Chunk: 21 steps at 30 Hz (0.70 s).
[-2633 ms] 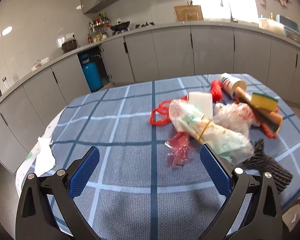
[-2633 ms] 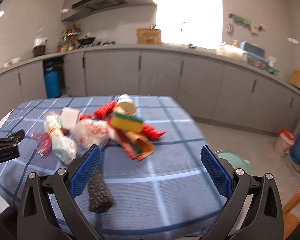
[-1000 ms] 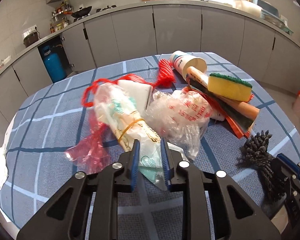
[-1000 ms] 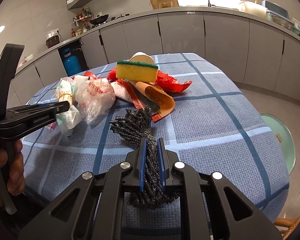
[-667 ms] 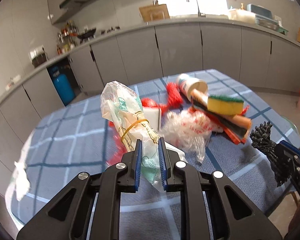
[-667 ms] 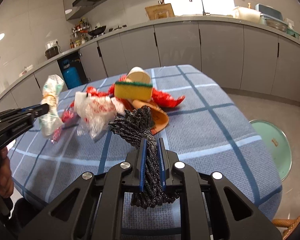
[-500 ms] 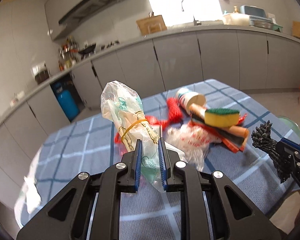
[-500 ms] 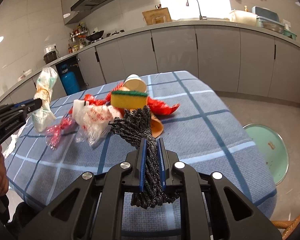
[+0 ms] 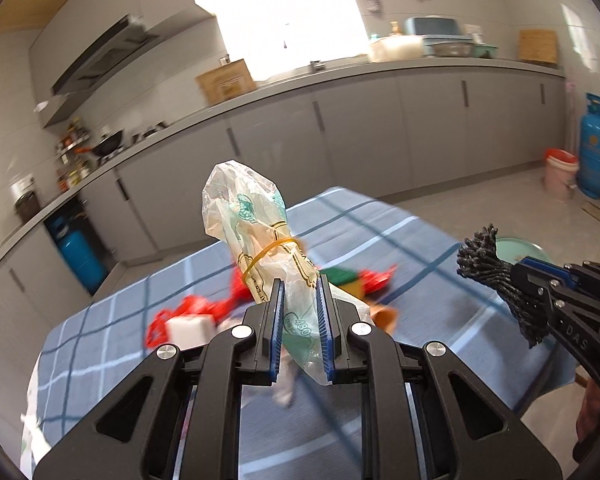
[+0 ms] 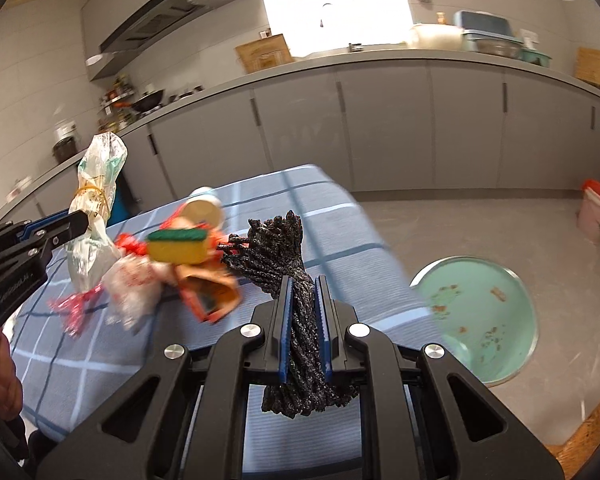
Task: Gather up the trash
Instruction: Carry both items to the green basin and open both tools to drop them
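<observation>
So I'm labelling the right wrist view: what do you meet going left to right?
Banded plastic bag → yellow sponge → black rope bundle → green basin → pink bucket.

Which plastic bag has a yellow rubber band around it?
The clear plastic bag with green print, held up off the table in the left tool. The crumpled clear bag with red print on the blue checked tablecloth has no band.

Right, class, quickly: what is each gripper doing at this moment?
Left gripper: closed on the plastic bag.
Right gripper: closed on the black rope bundle.
</observation>
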Tool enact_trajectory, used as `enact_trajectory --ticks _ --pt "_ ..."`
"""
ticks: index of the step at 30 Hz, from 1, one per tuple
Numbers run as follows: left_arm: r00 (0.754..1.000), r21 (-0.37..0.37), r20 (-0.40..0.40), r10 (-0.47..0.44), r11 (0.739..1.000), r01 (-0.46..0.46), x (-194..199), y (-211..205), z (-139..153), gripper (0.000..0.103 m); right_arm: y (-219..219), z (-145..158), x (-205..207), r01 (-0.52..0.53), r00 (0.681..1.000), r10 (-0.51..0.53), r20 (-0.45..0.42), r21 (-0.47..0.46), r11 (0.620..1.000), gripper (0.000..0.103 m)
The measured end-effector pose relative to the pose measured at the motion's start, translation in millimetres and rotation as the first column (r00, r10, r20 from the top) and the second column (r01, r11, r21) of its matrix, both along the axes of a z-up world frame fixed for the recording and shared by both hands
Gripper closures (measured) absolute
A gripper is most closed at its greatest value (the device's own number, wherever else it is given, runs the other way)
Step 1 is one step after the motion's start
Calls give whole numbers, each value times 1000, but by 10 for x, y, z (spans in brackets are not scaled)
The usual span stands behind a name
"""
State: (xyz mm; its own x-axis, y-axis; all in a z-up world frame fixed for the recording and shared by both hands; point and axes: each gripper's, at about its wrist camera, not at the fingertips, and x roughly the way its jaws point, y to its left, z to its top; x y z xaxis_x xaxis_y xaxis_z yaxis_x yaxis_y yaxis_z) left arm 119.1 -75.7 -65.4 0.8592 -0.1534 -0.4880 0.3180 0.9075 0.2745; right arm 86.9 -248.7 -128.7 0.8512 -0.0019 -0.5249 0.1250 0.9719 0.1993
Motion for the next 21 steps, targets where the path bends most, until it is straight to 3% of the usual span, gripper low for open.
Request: enact_trajectory --ticks 10,21 --pt "985 20 -8 -171 985 171 51 -854 -137 86 -697 -110 2 149 988 -149 -30 -3 989 89" --pt "939 -6 -78 -336 942 337 133 -1604 -436 86 -1419 -376 94 273 958 -271 -90 20 962 87"
